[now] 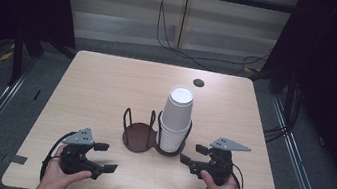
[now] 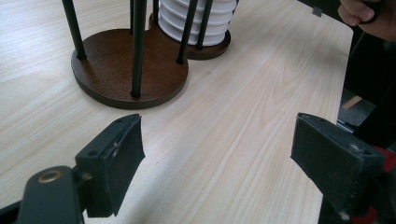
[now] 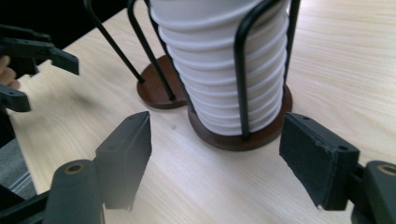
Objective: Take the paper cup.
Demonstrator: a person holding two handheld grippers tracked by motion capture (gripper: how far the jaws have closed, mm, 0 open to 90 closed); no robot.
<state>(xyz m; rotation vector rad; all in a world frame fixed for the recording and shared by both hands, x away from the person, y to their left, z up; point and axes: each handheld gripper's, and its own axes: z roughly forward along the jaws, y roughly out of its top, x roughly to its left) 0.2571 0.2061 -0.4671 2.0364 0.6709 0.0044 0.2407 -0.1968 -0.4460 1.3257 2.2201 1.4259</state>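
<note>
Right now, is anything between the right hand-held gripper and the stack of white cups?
On the table, nothing: bare wood lies between the open right hand-held gripper and the cup stack. But the holder's black wire uprights cage the stack's lower part, so a low side grasp would meet them.

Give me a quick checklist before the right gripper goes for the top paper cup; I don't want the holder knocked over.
1. Right gripper open: ok, its jaws stand apart with nothing between them.
2. Left gripper open and free: ok, nothing but bare table between its jaws.
3. Stack of white paper cups seated in the holder's right ring: ok, upright inside the black wire posts.
4. Left ring of the cup holder free to take a cup: ok, its brown base is bare.
5. Path from right gripper to stack: ok, nothing lies between them.
6. Top cup loose on the stack: cannot tell.
</note>
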